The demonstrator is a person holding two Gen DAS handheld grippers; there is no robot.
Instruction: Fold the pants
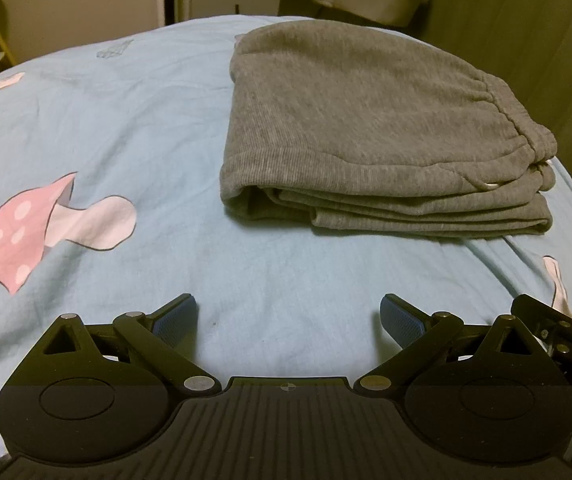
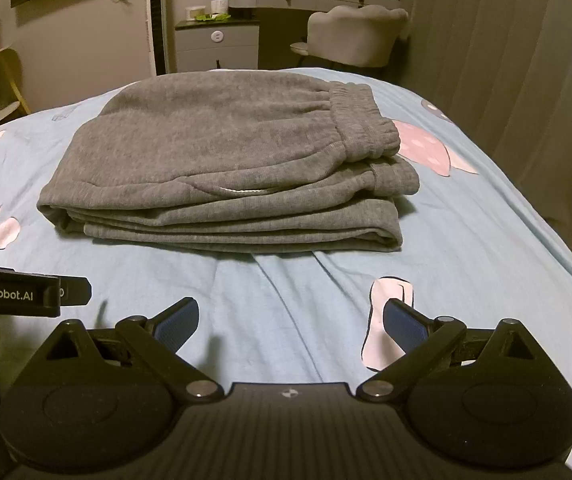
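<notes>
Right wrist view: right tool (image 2: 290, 320) hanging released and empty over the blue sheet (image 2: 286, 288), left tool (image 1: 289, 318) likewise spread with nothing held; judging the fold finished, so both are best kept clear of the stack. Beyond them, grey pants (image 2: 222, 160) are lying mid-bed in a compact layered bundle, waistband (image 2: 360, 124) on top at right, drawstring (image 2: 242, 191) peeking out.

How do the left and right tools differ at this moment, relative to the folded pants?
The left tool sits left of the grey pants, which lie ahead to its right; the right tool faces them nearly head-on. A mushroom print lies under the right tool's right finger, plain sheet under the left's. Both are open, empty, apart from the pants.
</notes>
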